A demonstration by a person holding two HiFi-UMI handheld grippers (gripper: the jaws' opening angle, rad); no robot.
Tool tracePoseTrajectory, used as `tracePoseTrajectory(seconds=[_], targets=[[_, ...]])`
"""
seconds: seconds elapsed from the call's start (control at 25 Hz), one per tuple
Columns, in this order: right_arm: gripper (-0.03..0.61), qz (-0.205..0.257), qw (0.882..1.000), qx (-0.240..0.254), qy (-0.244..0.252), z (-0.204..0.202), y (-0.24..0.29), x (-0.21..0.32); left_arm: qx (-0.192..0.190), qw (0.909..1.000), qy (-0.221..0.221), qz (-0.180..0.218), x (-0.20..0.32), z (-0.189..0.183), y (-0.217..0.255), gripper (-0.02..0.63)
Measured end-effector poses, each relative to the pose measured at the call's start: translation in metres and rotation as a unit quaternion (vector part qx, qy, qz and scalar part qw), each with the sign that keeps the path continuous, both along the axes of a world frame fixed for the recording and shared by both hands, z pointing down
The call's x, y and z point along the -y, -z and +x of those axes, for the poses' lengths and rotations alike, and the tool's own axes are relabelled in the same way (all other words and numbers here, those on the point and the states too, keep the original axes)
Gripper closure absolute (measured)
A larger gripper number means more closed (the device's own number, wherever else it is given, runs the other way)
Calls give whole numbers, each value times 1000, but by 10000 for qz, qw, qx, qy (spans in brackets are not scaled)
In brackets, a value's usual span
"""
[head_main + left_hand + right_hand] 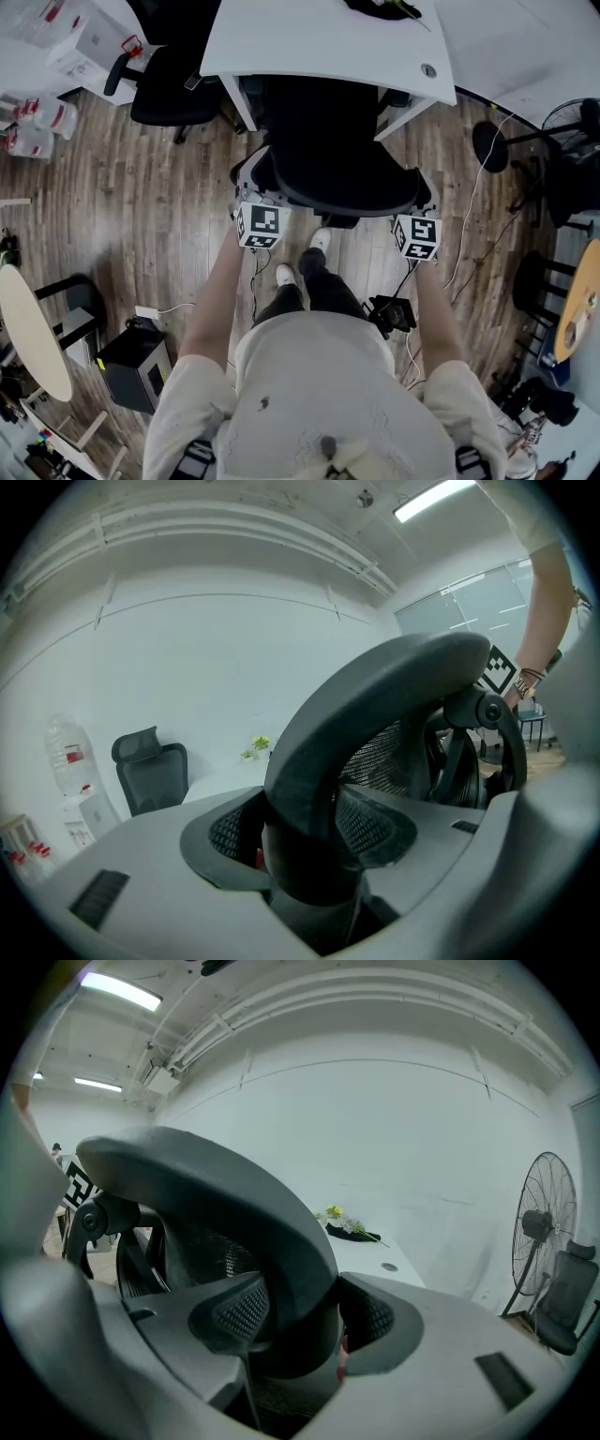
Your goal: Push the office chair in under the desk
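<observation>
Head view: black mesh office chair (328, 159) standing on wood-plank floor (141, 216), seat reaching partly under white worktop (319, 42). Left hand-held gripper (255, 187) and right hand-held gripper (421, 197) sitting at backrest's two outer edges.

Left gripper view: jaws clamping curved black backrest rim, textured pads (230, 832) pressing both sides.

Right gripper view: jaws likewise gripping backrest rim, pads (239, 1312) touching it.

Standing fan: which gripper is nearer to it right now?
Right. The right gripper grips the office chair at the backrest edge toward the standing fan; the left gripper grips the opposite edge, the whole backrest between it and the fan.
</observation>
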State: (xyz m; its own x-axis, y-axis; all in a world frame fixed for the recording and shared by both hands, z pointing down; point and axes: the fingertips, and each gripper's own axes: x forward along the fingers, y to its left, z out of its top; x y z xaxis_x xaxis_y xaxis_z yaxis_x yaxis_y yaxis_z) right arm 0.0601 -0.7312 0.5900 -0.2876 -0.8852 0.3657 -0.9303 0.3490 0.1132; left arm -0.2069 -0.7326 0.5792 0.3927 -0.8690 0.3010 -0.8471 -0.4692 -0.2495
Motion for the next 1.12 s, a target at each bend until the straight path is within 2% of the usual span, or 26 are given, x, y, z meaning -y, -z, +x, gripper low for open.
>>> tracePoseTrajectory(seconds=[0.48, 0.76, 0.92, 0.96, 1.12], targets=[[336, 47, 10000, 13, 40, 5, -6, -2, -48, 10000, -1, 24, -4, 5, -7, 364], [350, 223, 9997, -60, 48, 1, -3, -18, -135, 9998, 50, 113, -19, 1, -4, 364], [342, 69, 9999, -55, 132, 5, -3, -26, -183, 9996, 203, 87, -25, 2, -4, 364], [314, 12, 9998, -50, 194, 4, -5, -31, -216, 9995, 224, 73, -27, 2, -4, 364], [308, -155, 9994, 83, 304, 0, -7, -59, -430, 9987, 286, -55, -44, -2, -3, 364]])
